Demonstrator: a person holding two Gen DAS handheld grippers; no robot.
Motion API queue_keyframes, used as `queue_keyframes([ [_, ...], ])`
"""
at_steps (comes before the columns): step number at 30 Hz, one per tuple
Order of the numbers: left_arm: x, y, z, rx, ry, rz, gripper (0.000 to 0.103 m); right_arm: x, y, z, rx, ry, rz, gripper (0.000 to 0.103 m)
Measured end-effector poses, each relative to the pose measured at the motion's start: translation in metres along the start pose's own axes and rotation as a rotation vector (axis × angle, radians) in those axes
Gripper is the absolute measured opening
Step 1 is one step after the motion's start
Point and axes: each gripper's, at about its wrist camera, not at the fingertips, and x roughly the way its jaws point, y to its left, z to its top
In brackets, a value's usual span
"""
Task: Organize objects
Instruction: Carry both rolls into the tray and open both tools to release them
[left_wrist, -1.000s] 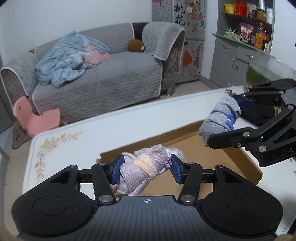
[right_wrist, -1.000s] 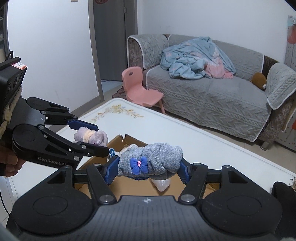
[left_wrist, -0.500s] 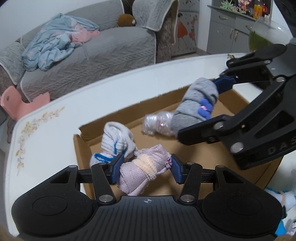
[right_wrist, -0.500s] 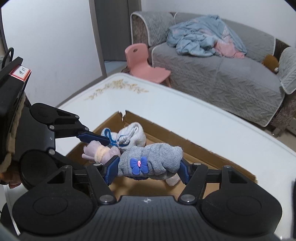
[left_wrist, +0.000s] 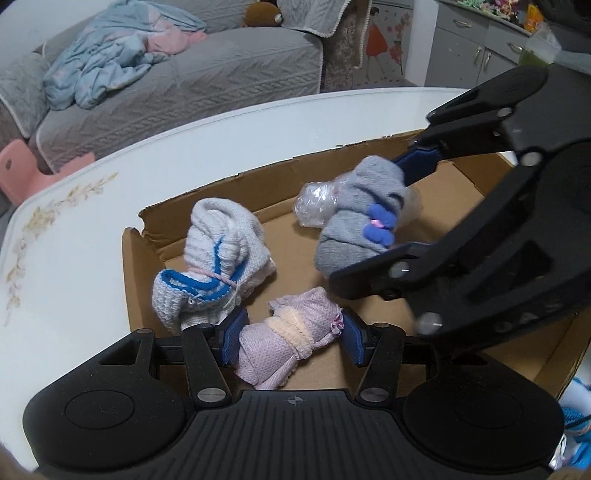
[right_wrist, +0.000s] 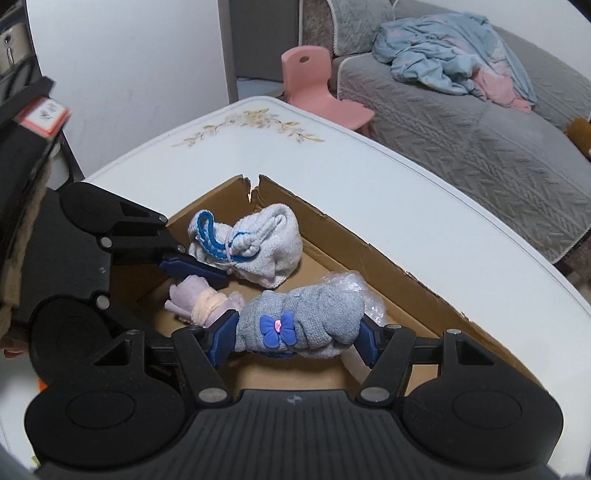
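Room: one grey sofa (right_wrist: 461, 122) | one white table (right_wrist: 424, 221) | one cardboard box (left_wrist: 369, 162) on it | inside: one white-blue sock roll (left_wrist: 218, 254), one plastic wad (left_wrist: 314, 203) | left gripper (left_wrist: 290, 341) clamps one pink sock roll (left_wrist: 284, 347), crosswise, inside box | right gripper (right_wrist: 297, 341) clamps one grey sock roll (right_wrist: 306, 321), crosswise, over box

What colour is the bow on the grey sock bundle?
Blue with a pink centre, on the grey sock bundle; clearest in the right wrist view.
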Motion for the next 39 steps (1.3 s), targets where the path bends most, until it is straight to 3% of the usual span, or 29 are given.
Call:
queue_keyframes([
  [11, -0.001, -0.004, 0.002, -0.012, -0.007, 0.016, 0.063, 0.009, -0.002, 0.005, -0.033, 0.06, 0.008, 0.062],
  [16, 0.0, -0.005, 0.003, -0.006, -0.003, 0.018, 0.071, 0.003, 0.0, 0.004, -0.032, 0.05, 0.004, 0.064],
  [24, 0.001, -0.005, 0.006, -0.004, 0.007, 0.024, 0.075, 0.001, -0.001, 0.006, -0.035, 0.051, 0.001, 0.064],
  [39, -0.015, -0.002, 0.008, -0.022, 0.009, 0.016, 0.095, -0.016, 0.002, 0.009, -0.029, 0.043, -0.022, 0.074],
])
